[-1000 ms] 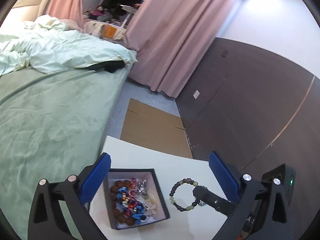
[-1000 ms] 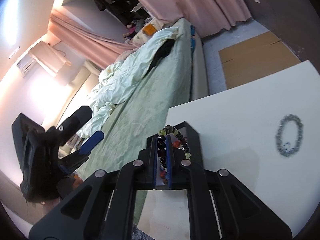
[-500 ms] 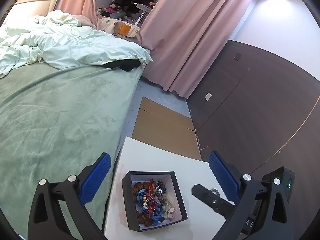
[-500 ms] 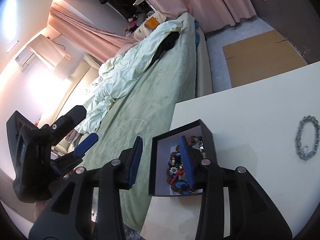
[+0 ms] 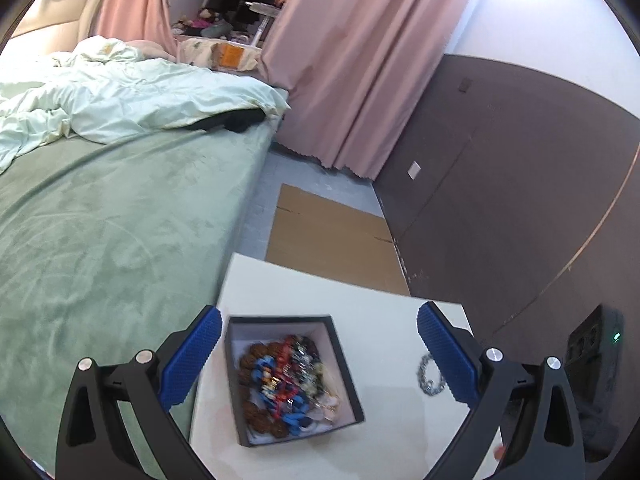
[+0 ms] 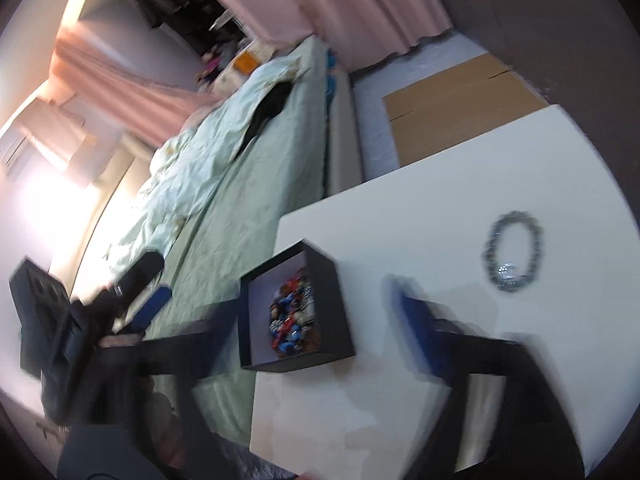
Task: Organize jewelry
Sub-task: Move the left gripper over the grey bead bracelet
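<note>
A black box [image 5: 344,376] with a white inside holds a heap of bead bracelets [image 5: 284,384] on the white table [image 5: 320,296]. My left gripper [image 5: 318,360] is open and empty, held above the box with a finger on each side. A silver bracelet [image 5: 429,374] lies on the table right of the box, partly hidden by my right finger. In the right wrist view the box [image 6: 340,320], the heap [image 6: 294,316] and the silver bracelet [image 6: 513,252] show too. My right gripper [image 6: 312,320] is open wide, empty and blurred, above the box.
A bed with a green cover [image 5: 100,240] runs along the table's left edge. Flat cardboard [image 5: 332,240] lies on the floor beyond the table. A dark wall panel [image 5: 520,200] stands to the right. The other gripper [image 6: 80,320] shows at the left of the right wrist view.
My right gripper opened and let the dark bead bracelet go into the box, then opened wider and drew back. My left gripper rose and shifted over the box.
</note>
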The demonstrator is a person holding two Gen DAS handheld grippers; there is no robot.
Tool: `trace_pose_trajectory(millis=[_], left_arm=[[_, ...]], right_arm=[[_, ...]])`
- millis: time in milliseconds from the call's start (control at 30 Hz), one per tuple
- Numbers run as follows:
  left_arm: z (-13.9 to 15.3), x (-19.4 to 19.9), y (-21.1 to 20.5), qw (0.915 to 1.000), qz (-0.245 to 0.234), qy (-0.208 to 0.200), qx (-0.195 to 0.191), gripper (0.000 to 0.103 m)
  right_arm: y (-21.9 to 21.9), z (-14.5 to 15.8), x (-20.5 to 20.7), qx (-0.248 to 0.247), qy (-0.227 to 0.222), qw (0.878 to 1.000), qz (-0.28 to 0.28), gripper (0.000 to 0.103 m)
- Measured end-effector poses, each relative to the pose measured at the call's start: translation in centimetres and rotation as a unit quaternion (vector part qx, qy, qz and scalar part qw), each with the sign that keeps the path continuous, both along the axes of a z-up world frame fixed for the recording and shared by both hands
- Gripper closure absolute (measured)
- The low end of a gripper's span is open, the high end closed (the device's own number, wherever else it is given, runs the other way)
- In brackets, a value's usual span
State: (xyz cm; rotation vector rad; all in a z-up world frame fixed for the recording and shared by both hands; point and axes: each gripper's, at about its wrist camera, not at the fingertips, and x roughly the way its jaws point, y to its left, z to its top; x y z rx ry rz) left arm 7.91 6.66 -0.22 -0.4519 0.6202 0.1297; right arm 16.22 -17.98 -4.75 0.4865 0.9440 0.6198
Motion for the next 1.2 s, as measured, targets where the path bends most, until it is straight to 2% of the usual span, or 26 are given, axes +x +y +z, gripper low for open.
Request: trace_pose_trajectory(millis=[233, 333, 733, 967, 1067, 1200], left_arm=[[-0.7, 0.7, -3.2, 0.9996, -0.024, 0.005, 0.015, 0.008], [-1.1, 1.2, -4.6, 0.9991, -0.038, 0.009, 0.014, 0.008], [-3.5, 3.5, -10.6, 0.9943, -0.096, 0.037, 0.029, 0.008], [-4.2, 4.7, -12.4, 0.9917, -0.117, 0.044, 0.032, 0.008], [-4.7, 5.3, -12.8, 0.9899, -0.130, 0.053, 0.020, 0.008], [-5.1, 6.0, -13.3, 0.9871, -0.147, 0.061, 0.018, 0.016]], right_arm=[[-3.9, -0.4, 0.5, -0.011, 0.026, 0.999, -0.029, 0.004], [-5.7, -0.4, 0.6, -0.001, 0.033, 0.999, -0.040, 0.004], [-10.6, 0.4, 1.2, 0.010, 0.030, 0.996, -0.084, 0.004], [-13.4, 0.3, 2.1, 0.011, 0.035, 0.993, -0.109, 0.004], [-15.0, 0.1, 2.6, 0.017, 0.040, 0.992, -0.121, 0.004], [-17.1, -0.7, 3.3, 0.037, 0.055, 0.988, -0.142, 0.004]])
